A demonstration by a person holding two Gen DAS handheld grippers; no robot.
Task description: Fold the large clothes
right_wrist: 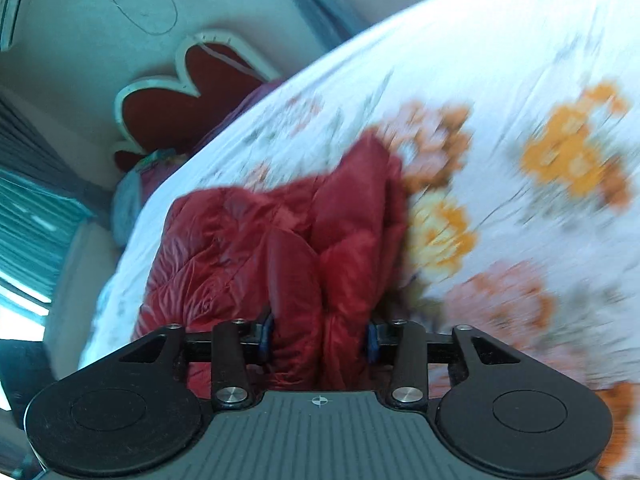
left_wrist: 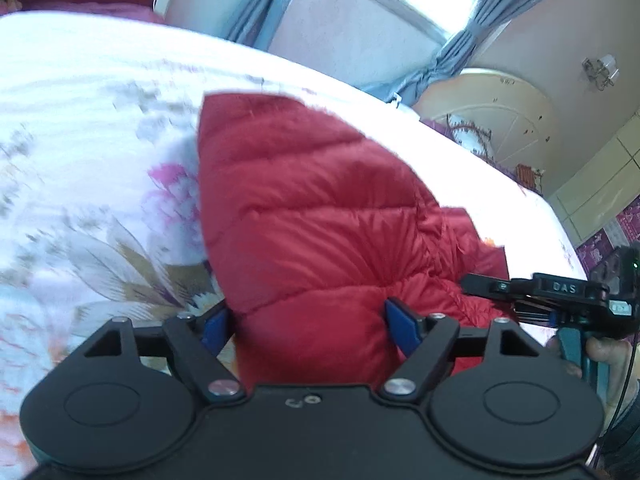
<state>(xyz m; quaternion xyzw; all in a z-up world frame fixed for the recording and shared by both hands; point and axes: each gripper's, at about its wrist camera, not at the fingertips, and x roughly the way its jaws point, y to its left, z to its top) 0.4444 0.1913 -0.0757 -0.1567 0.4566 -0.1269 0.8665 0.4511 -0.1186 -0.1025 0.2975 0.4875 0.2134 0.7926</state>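
Note:
A red quilted down jacket (left_wrist: 304, 208) lies on the white flowered bedsheet (left_wrist: 100, 120). My left gripper (left_wrist: 312, 324) is shut on a thick fold of the jacket, which bulges between its blue pads (left_wrist: 400, 328). The right gripper's body (left_wrist: 560, 292) shows at the right edge of the left wrist view, at the jacket's far side. In the right wrist view the jacket (right_wrist: 280, 232) is bunched and folded over, and my right gripper (right_wrist: 320, 340) is shut on a fold of it between its blue pads (right_wrist: 372, 340). The sheet (right_wrist: 500, 120) is blurred by motion.
A curtained window (left_wrist: 360, 8) and pink wall lie beyond the bed. A cream arched headboard-like piece (left_wrist: 500, 120) stands at the right. A red heart-shaped headboard (right_wrist: 180, 100) is at the bed's far end. A radiator or blind (right_wrist: 28, 220) is at the left.

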